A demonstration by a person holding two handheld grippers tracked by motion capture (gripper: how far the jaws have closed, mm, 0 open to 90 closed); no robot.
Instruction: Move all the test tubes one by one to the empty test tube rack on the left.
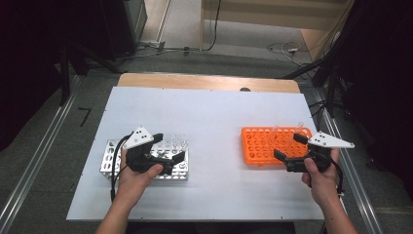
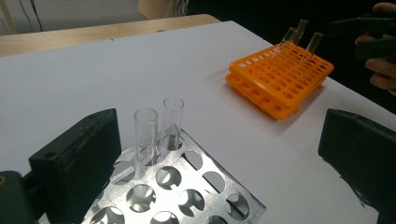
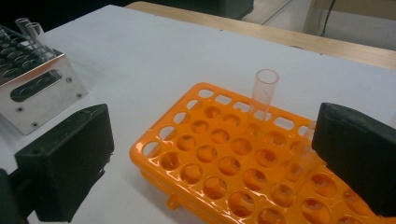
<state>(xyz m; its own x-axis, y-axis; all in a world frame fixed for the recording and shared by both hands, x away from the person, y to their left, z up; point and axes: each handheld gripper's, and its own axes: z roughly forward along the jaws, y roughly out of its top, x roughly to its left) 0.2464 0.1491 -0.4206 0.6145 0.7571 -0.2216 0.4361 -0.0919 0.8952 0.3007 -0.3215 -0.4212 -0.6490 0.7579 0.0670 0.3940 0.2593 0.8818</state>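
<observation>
Item: 2 clear tubes [image 2: 159, 128] upright in metal rack [image 2: 187, 186]. L gripper [image 2: 219, 154] spread, empty; R gripper [image 3: 210, 158] spread over orange rack [image 3: 224, 163]. Risk: jaw clips tube, tips it.

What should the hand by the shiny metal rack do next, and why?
Probably ease the open left gripper forward around the nearer clear glass tube in the perforated metal rack and close: its jaws stand wide, empty and just short of it.
</observation>
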